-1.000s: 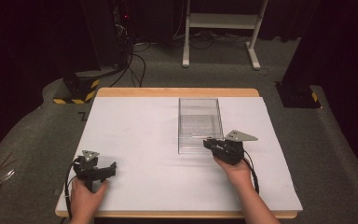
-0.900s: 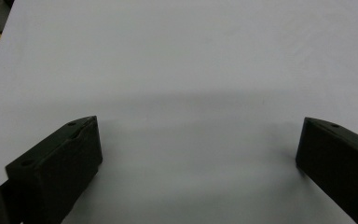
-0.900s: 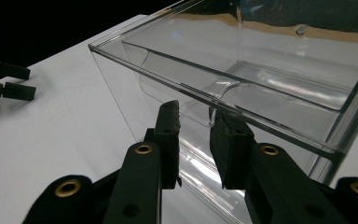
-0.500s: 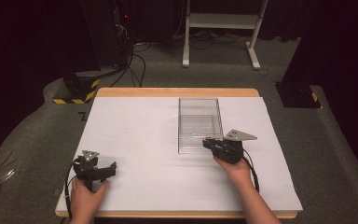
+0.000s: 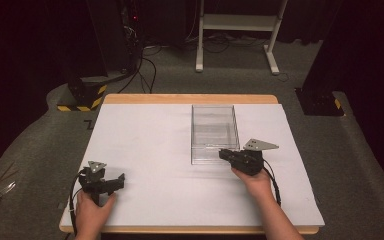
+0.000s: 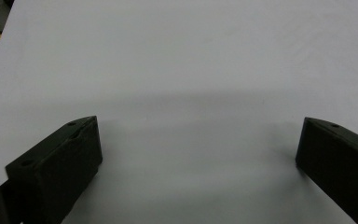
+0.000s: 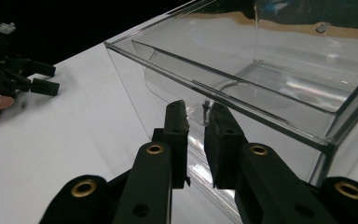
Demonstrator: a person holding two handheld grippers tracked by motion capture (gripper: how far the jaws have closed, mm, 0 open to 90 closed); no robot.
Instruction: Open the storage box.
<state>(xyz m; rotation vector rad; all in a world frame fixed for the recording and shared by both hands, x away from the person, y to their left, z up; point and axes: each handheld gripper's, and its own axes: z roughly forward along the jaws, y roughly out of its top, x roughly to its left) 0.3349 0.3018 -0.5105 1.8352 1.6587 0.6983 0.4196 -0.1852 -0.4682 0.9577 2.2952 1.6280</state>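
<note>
Clear plastic bin [image 5: 214, 132] sits right of center on the white table sheet [image 5: 150, 140], long side running away from the person. The right gripper [image 5: 225, 154] is at the bin's near right corner — in the right gripper view its jaws are pinched narrow on the bin's near wall [image 7: 200, 114]. The left gripper [image 5: 121, 179] rests near the front left of the table, well apart from the bin — jaws spread wide over bare sheet, holding nothing.
</note>
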